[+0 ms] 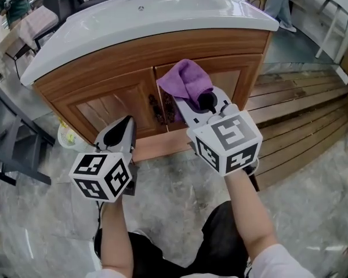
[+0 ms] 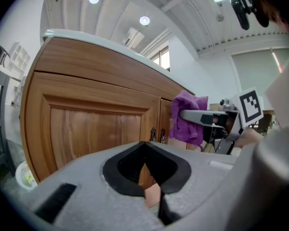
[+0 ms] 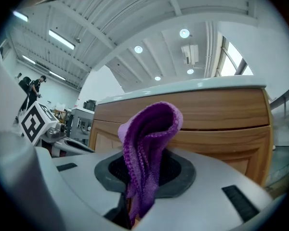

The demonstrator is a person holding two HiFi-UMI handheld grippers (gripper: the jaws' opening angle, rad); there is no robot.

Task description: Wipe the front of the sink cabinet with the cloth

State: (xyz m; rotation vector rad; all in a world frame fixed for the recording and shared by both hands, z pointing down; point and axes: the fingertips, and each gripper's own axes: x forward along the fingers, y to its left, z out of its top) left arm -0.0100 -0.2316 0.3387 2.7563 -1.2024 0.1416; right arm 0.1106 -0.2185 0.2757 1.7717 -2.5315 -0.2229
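- Right gripper [image 1: 198,102] is clamping tight on the purple cloth [image 1: 188,81] at centre frame, at the upper right door of the sink cabinet [image 1: 110,106]; contact unclear.
- Left gripper [image 1: 125,129] is hovering lower left, jaws together, empty.

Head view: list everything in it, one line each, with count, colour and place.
sink cabinet: one, brown wood, two doors, centre ahead
sink top: one, white, on the cabinet
door handles: two, dark, where the doors meet
cloth: one, purple, before the right door, clamped in the right tool
round object: one, pale with green, on the floor by the cabinet's left corner; cannot tell what it is
slatted platform: one, brown wood, right of the cabinet
floor: grey, marbled, below the cabinet
forearms: two, bare, bottom
left tool: one, grey, shut and empty, before the left door
right tool: one, grey, shut on the cloth
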